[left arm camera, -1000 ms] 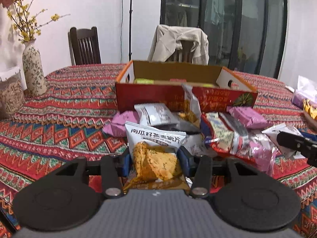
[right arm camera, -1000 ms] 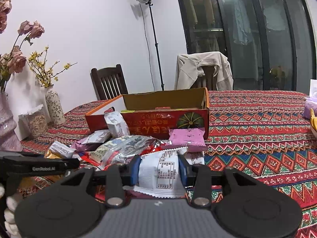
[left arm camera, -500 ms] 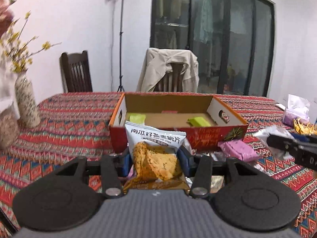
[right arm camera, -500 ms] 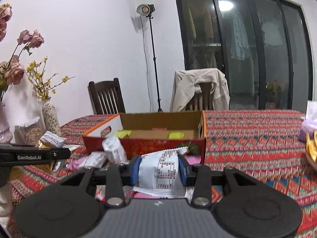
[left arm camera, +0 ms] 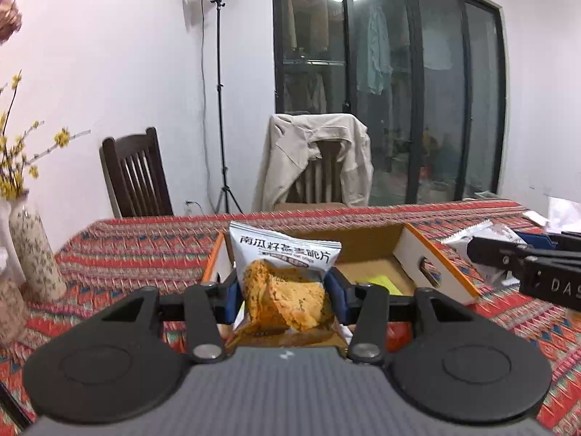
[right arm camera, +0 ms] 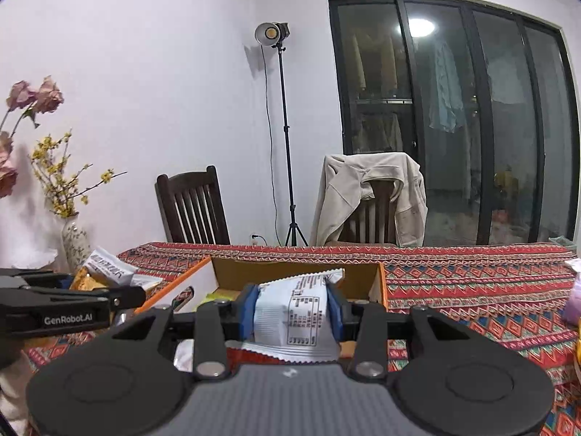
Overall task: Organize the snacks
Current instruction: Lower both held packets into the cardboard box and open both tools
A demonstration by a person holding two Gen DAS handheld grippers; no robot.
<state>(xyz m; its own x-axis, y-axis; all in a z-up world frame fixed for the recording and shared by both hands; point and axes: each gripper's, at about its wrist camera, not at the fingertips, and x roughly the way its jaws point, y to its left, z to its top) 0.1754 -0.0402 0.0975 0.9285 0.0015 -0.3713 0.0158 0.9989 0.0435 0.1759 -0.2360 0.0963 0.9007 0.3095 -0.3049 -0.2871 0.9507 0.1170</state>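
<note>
My left gripper [left arm camera: 284, 292] is shut on a crisp packet [left arm camera: 283, 276], white on top with orange crisps printed below, held up in front of the open cardboard box [left arm camera: 432, 272]. In the right wrist view my right gripper [right arm camera: 292, 309] is shut on a white snack packet [right arm camera: 294, 316] with a printed table, raised before the same box [right arm camera: 377, 276]. A yellow-green packet [left arm camera: 381, 283] lies inside the box. The right gripper [left arm camera: 526, 265] with its packet shows at the right edge of the left view; the left gripper [right arm camera: 65, 305] shows at the left of the right view.
The box stands on a table with a red patterned cloth [right arm camera: 472, 290]. A flowered vase [left arm camera: 32, 250] stands at the left. Behind the table are a dark wooden chair [right arm camera: 192, 207], a chair draped with a beige jacket [right arm camera: 370, 200] and a lamp stand [right arm camera: 283, 138].
Both grippers have risen and moved toward the box with their packets still gripped. The pile of snacks in front of the box has dropped out of view below.
</note>
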